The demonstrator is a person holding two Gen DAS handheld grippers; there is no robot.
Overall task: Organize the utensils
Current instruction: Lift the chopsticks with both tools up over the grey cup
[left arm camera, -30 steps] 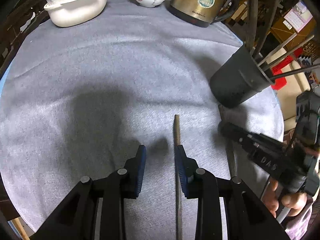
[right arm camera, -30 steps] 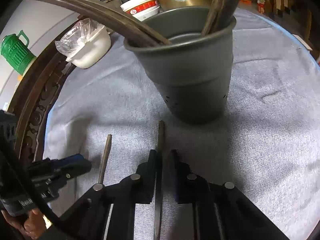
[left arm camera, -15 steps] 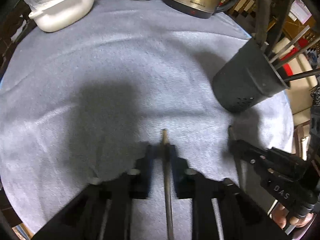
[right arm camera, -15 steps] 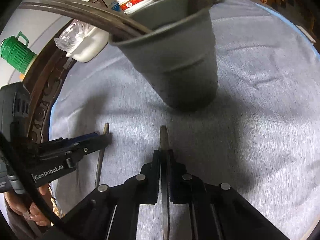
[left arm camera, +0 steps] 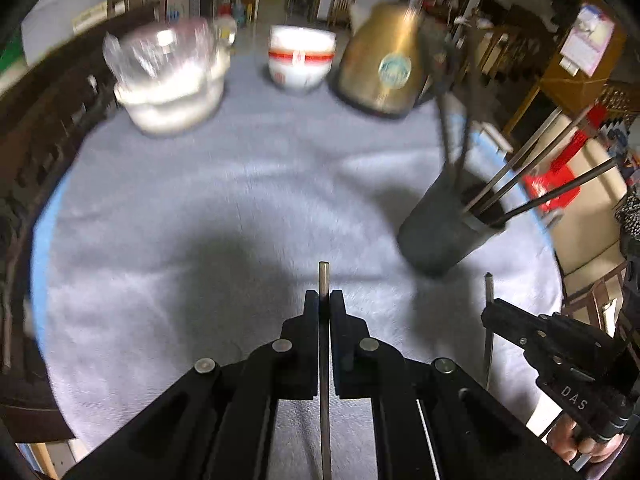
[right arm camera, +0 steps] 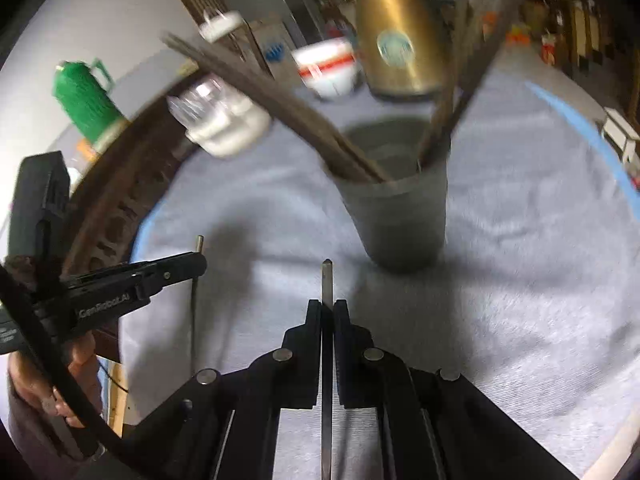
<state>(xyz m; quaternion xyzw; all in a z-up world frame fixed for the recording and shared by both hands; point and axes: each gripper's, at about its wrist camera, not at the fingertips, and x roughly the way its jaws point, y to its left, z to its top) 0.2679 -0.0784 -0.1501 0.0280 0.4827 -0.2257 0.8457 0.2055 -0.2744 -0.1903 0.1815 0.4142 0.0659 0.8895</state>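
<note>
In the view from your left wrist, your left gripper (left arm camera: pixel 324 300) was clenched on a thin metal chopstick (left arm camera: pixel 323 280), whose blunt tip stuck out just past the fingertips while the rest ran back between the arms of the tool. Its jaws had just been closing, and the chopstick sat pinched between them. Ahead lay the round table under a grey cloth (left arm camera: pixel 240 208). The dark utensil cup (left arm camera: pixel 444 236) stood to the right with several chopsticks leaning out of it. At the far edge stood a white container with a plastic bag (left arm camera: pixel 168 80), a red-banded bowl (left arm camera: pixel 300 60) and a brass kettle (left arm camera: pixel 384 68). Your right gripper (left arm camera: pixel 490 314) showed at lower right, gripping a second chopstick (left arm camera: pixel 488 280).

In the view from your right wrist, your right gripper (right arm camera: pixel 327 304) was clamped on its own chopstick (right arm camera: pixel 327 280), tip pointing at the base of the utensil cup (right arm camera: pixel 404 224), near but apart from it. The left gripper (right arm camera: pixel 200 266) appeared at left, held in your hand (right arm camera: pixel 44 384), its chopstick (right arm camera: pixel 199 242) poking out above it. A green jug (right arm camera: pixel 86 100) stood beyond the table, blurred.
</note>
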